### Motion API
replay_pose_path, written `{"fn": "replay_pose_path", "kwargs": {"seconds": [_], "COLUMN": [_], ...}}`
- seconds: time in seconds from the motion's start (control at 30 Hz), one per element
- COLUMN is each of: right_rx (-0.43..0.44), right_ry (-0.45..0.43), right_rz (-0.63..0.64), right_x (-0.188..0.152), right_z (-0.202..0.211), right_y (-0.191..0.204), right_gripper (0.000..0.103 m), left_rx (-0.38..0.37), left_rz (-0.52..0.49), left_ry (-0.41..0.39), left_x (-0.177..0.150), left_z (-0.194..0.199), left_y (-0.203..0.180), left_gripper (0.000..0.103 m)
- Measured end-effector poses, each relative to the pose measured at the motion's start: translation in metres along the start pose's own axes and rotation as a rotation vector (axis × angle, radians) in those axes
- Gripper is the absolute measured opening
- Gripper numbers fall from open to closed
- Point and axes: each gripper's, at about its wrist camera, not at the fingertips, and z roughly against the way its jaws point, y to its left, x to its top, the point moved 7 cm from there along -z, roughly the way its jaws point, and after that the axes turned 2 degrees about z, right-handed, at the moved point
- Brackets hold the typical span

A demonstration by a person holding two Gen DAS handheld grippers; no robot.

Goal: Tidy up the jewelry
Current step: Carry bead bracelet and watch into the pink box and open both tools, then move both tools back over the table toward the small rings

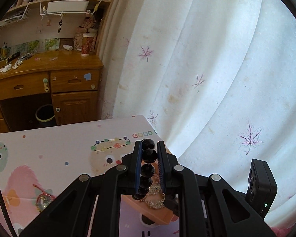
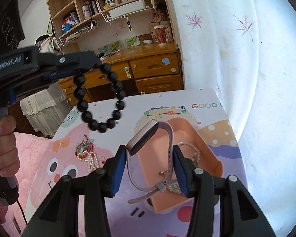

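— What's the setting?
— A cartoon-print table (image 2: 187, 102) beside a white leaf-patterned curtain (image 1: 217, 59), wooden desk (image 1: 49, 65) behind.
— The left gripper (image 1: 149, 148)?
— Clamped on a black bead bracelet (image 2: 100, 96), which hangs in the air above the table (beads stacked between the pads in its own view).
— And the right gripper (image 2: 150, 167)?
— Closed on a pink-strapped watch (image 2: 146, 138), held over the peach tray (image 2: 211, 154). Pearl strands (image 2: 195, 152) lie in the tray; a red charm (image 2: 82, 150) rests on the table to its left.
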Motion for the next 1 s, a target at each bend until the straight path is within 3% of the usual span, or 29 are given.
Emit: {"fn": "replay_pose_path", "kwargs": {"seconds": [0.37,0.4,0.43,0.47,0.5,0.53,0.9,1.0], "right_rx": [0.009,0.009,0.017,0.018,0.018,0.019,0.059,0.088], "right_ry": [0.044,0.051,0.075,0.085,0.095,0.096,0.112,0.123], "right_rz": [-0.030,-0.037,-0.053,-0.062,-0.077,-0.085,-0.028,-0.004], "right_x": [-0.009,-0.010,-0.012,-0.013,-0.014,-0.015,-0.013,-0.011], "right_z": [-0.005,-0.006,-0.010,-0.012,-0.014,-0.015,-0.020,-0.025], "right_y": [-0.032,-0.034,-0.036,-0.037,-0.039,-0.040,-0.014,0.001], "right_gripper": [0.049,0.058,0.062,0.064,0.064,0.064,0.065,0.065], "left_rx": [-0.035,-0.029,-0.017,-0.007,-0.002,0.006,0.204,0.247], "left_rz": [0.019,0.020,0.026,0.035,0.047,0.062,0.126,0.161], "left_ry": [0.099,0.107,0.115,0.120,0.124,0.129,0.179,0.184], "left_x": [-0.024,-0.025,-0.027,-0.028,-0.029,-0.030,-0.048,-0.057], "left_z": [-0.049,-0.052,-0.053,-0.053,-0.053,-0.052,-0.023,-0.010], "left_y": [-0.016,-0.014,-0.012,-0.009,-0.006,-0.002,0.056,0.075], "left_gripper": [0.013,0.018,0.030,0.038,0.054,0.063,0.065,0.070]}}
